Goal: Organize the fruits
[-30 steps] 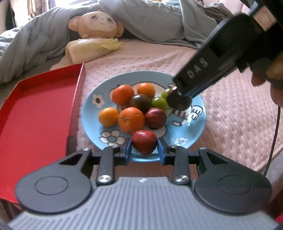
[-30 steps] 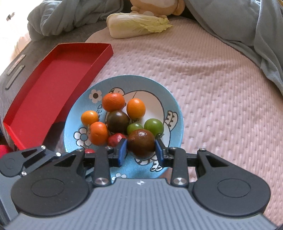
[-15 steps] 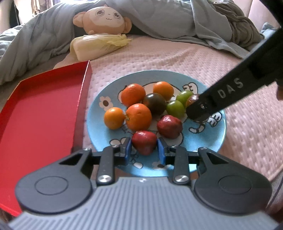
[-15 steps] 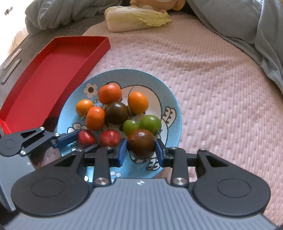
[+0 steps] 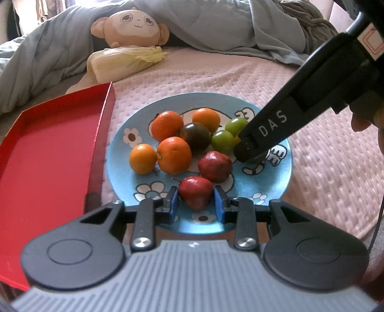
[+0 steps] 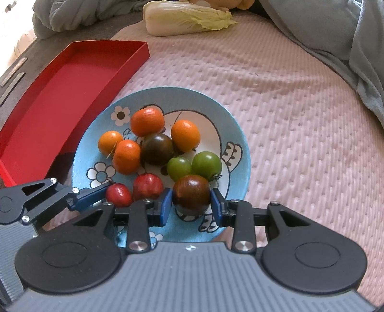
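While both claws work over the same dish, the scene reads from the left edge inward. One shallow red cardboard tray (image 6: pixel 60 86) lies at nine o'clock of the plate, its near corner just beside the rim. One round blue plate with cartoon flowers (image 6: pixel 230 134) sits on the pink quilted bedspread (image 6: pixel 300 108) and carries ten fruits.

Four orange mandarins cluster at the plate's ten-to-twelve o'clock side, the smallest orange mandarin (image 6: pixel 110 143) farthest left. Two small red fruits follow: the left gripper (image 5: pixel 195 201) is clenched on the nearer red fruit (image 5: pixel 195 192) at six o'clock of the plate in the left wrist view, blue pads pressing both flanks, while the second red fruit (image 5: pixel 215 163) rests just behind it. Two dark brownish-purple tomatoes come next: one dark tomato (image 6: pixel 157 148) at the plate's centre, touching mandarins, and the other dark tomato (image 6: pixel 191 194) grasped between the blue pads of the right gripper (image 6: pixel 191 200) at five o'clock. Two green tomatoes (image 6: pixel 194 164) lie side by side, touching the held one.

Beyond the plate, at twelve o'clock, lie one pale napa cabbage (image 6: pixel 184 18) and one tan plush monkey (image 5: pixel 130 27) against the grey-blue blanket (image 5: pixel 216 24).
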A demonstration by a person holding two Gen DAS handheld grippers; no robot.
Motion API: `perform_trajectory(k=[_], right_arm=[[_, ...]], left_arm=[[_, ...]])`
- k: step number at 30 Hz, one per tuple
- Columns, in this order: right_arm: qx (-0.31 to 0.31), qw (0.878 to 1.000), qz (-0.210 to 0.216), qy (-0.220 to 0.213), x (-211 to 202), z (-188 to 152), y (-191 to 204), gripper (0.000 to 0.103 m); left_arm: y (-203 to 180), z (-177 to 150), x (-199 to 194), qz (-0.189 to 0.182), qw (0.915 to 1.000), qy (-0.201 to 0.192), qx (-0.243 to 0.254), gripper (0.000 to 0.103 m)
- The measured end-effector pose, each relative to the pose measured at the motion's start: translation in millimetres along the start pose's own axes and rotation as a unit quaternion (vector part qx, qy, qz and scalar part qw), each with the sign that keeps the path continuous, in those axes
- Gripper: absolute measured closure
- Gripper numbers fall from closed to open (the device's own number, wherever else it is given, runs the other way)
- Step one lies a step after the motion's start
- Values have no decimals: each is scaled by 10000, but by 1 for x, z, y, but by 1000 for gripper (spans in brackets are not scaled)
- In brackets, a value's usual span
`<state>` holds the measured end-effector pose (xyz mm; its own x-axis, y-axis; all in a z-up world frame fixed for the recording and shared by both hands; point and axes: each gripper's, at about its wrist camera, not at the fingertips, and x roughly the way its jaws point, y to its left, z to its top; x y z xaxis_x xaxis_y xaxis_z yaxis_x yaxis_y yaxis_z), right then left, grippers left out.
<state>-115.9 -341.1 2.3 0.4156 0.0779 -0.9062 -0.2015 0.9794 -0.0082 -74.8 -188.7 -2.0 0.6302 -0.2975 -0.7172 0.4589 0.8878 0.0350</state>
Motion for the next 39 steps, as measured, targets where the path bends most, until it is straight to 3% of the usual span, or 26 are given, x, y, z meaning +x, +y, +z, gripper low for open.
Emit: perform_trajectory(k=[15,20,22,24,28,30,33,35,39], right_arm=[[-24,9998,-61,-164,-1,8,7,60],[46,9996,-12,-286,-8,7,5,49],[62,9995,5,-305,-11,6,4,46],[78,9994,-12,-327,-13,6,3,34],[102,9991,4,-421,-19,6,1,21],[111,9990,-3,-441,-22,6,0,8],[97,9989,7,-462,-25,6,0,5],[100,9989,47,-463,-27,6,0,3],[72,9986,25,-518,-32,6,1,2]], left_arm=[[1,3,-1,28,9999,96,-24,67],[2,3,-2,61,9999,122,-27,66],[1,3,-4,94,9999,117,-36,58],[2,2,-7,136,9999,68,-57,50],[2,2,-10,136,9999,51,-82,50],[2,3,-11,161,9998,51,-92,50],[0,3,-13,178,9998,36,-78,41],[-2,3,-15,225,9997,-43,-18,29],[-7,3,-17,267,9996,-37,76,27]])
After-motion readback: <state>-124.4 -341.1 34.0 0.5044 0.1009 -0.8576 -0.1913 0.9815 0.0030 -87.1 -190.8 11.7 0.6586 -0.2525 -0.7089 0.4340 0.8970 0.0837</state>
